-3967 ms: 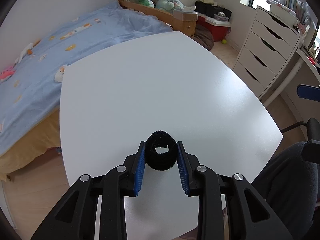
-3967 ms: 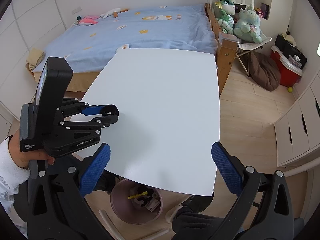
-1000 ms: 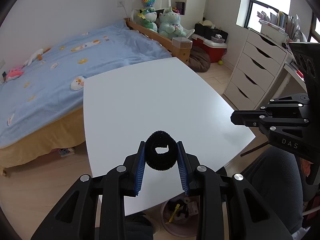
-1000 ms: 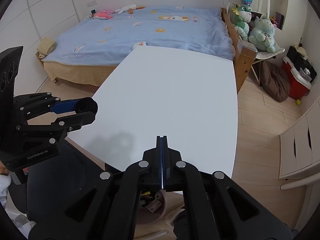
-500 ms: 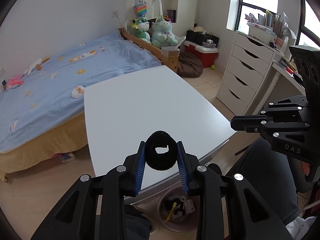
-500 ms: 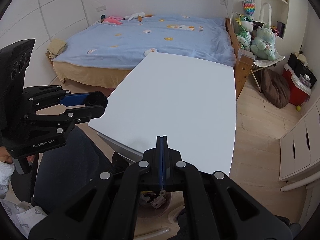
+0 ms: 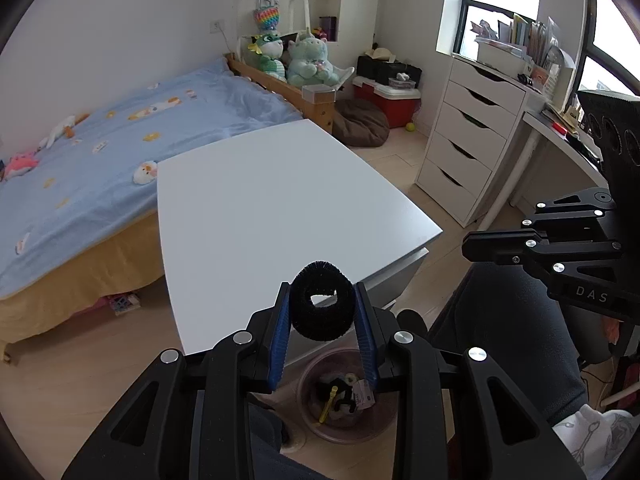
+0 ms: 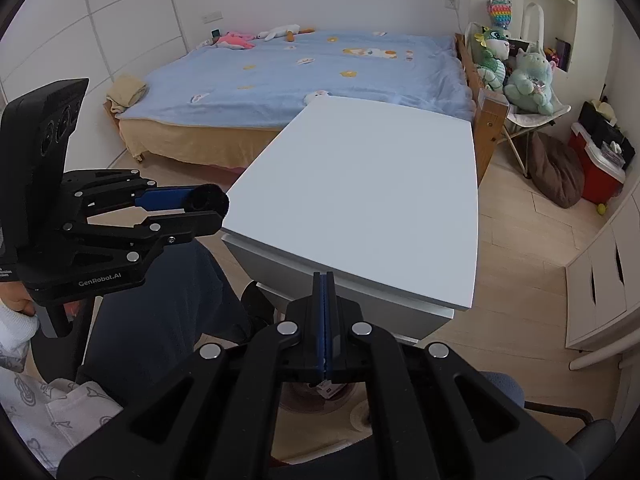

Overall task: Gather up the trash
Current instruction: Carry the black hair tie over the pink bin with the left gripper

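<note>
My left gripper (image 7: pixel 322 306) is shut on a black fuzzy hair tie (image 7: pixel 322 322), held in the air above the near edge of the white table (image 7: pixel 260 204). Below it on the floor stands a pinkish trash bin (image 7: pixel 360 432) holding several scraps. In the right wrist view the left gripper (image 8: pixel 206 210) shows at the left with the hair tie (image 8: pixel 210 202) at its tips. My right gripper (image 8: pixel 325 280) is shut and empty, in front of the table's near edge (image 8: pixel 360 280); it also shows at the right of the left wrist view (image 7: pixel 470 246). The bin (image 8: pixel 316 400) is mostly hidden behind it.
A blue bed (image 7: pixel 100 152) lies beyond the table. A white drawer unit (image 7: pixel 468 148) and a desk (image 7: pixel 560 148) stand at the right. Plush toys (image 7: pixel 308 60), a red cooler (image 7: pixel 396 106) and a brown cushion (image 7: pixel 360 124) are at the back. The person's dark-trousered legs (image 7: pixel 520 340) are near the bin.
Both grippers have pulled back and risen away from the table, so the bin under its edge shows more fully. The left stays shut on the hair tie; the right stays shut.
</note>
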`<state>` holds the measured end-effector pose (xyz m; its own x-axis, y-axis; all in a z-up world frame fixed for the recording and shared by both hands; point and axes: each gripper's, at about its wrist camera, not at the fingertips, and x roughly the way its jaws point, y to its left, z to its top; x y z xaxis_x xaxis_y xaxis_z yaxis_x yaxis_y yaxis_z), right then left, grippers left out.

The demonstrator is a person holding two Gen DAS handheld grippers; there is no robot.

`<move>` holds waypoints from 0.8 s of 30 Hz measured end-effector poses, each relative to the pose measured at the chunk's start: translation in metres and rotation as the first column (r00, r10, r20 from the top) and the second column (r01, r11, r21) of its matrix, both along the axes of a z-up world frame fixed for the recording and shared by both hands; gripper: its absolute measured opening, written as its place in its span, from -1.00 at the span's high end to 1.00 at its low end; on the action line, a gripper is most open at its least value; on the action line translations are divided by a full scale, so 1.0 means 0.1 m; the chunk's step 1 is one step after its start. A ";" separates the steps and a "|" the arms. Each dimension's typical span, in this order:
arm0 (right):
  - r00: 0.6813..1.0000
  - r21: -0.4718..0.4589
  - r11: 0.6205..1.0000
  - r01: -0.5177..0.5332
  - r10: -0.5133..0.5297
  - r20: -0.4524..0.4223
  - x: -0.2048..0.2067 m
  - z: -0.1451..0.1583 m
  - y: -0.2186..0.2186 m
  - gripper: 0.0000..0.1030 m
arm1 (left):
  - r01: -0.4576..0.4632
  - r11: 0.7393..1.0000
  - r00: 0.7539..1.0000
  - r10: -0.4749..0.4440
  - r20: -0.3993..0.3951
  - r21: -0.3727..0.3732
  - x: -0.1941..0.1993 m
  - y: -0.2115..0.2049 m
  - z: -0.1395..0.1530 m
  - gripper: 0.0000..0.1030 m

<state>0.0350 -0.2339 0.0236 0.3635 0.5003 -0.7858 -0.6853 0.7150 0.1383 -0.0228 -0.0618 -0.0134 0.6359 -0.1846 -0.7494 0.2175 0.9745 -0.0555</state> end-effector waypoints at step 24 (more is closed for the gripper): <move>0.997 0.005 1.000 -0.012 0.013 -0.071 -0.30 -0.19 -0.07 1.00 | 0.068 0.997 0.993 -0.071 -0.093 -0.040 -0.29 -0.15 -0.26 0.43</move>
<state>0.0055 -0.2412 0.0044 0.3008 0.5082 -0.8070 -0.6825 0.7057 0.1901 -0.0522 -0.0771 -0.0399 0.5472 -0.2541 -0.7975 0.2765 0.9542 -0.1143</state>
